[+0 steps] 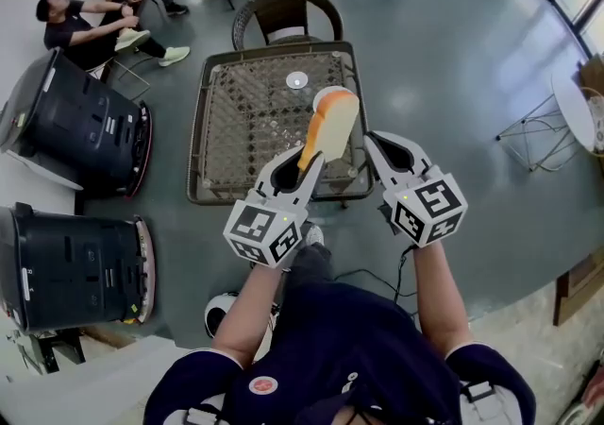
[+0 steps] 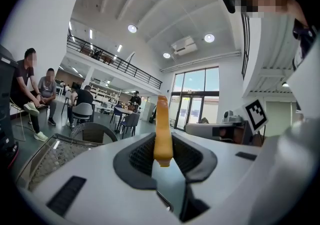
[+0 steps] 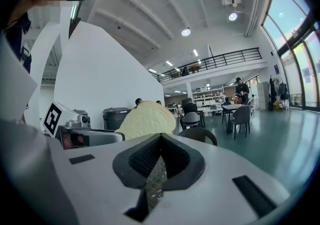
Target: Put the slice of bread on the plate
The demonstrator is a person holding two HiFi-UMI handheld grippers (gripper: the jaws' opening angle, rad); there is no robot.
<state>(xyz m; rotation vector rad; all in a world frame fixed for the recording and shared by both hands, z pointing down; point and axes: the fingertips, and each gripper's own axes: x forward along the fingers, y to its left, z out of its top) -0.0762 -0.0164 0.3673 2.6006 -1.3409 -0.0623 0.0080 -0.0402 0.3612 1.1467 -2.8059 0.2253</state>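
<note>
So far only the pickup is done: the slice of bread [image 1: 330,126] is in the air rather than on any plate, so carrying it over, lowering it and letting go are all left.

At the far left of the head view stand two black bins [image 1: 75,111] with hard, glossy shells, on a smooth grey floor. Next comes the table [image 1: 201,130], square with rounded corners, its top a brown woven lattice inside a dark frame. A small pale disc [image 1: 297,79] lies near the table's far edge. It may be the plate, but it is too small to be sure. A rounded wicker chair [image 1: 288,9] sits behind the table.

The left gripper [image 1: 307,161], matte white plastic with dark ribbed pads, is clamped on the lower end of the slice and holds it upright over the table's near right part. The bread has an orange-brown crust, a pale cream crumb and a domed top. It looks soft, so a firm squeeze could likely dent it.

Just to its right, the right gripper [image 1: 373,140] has its jaws together with nothing between them.
</note>
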